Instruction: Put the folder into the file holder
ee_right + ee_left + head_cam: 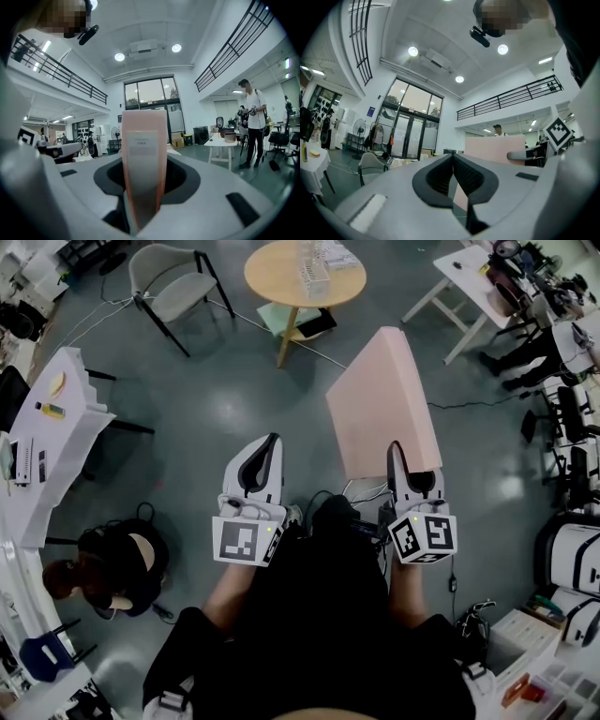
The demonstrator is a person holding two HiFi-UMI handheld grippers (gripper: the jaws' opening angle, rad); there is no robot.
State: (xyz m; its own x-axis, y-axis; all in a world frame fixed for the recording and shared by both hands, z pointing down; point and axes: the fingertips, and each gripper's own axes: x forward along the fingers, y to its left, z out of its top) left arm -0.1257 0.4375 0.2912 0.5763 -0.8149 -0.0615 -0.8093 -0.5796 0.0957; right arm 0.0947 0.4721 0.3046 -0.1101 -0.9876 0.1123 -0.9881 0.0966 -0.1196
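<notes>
Standing over a dark grey polished floor [234,399], a gripper in each hand, both pointing forward and about level.

Right gripper [403,465]: jaws clamped on the lower near corner of a pale pink, thick, flat-sided folder [384,399]. The folder stands on edge in the air ahead of the gripper, its broad face towards the left gripper and its top leaning a little away from the person. In the right gripper view its narrow spine rises straight out between the dark pads, with a pale label on it; print too blurred to read. The folder touches nothing else.

Left gripper [453,155]: jaws drawn in, tips meeting, nothing between them. It is level with the right gripper, apart from it, and clear of the folder.

Ahead, well beyond the folder: a round light-wood table [272,282]. Near the middle of its top stands a pale openwork rack [314,268], too small to make out further. More pale items sit by the table's far right edge.

Left of the table stands a grey shell chair with black legs [173,282].

Along the left side runs a long white bench [66,418], with a small yellow item near its far end. A person in dark clothes [117,568] crouches on the floor beside its near end.
</notes>
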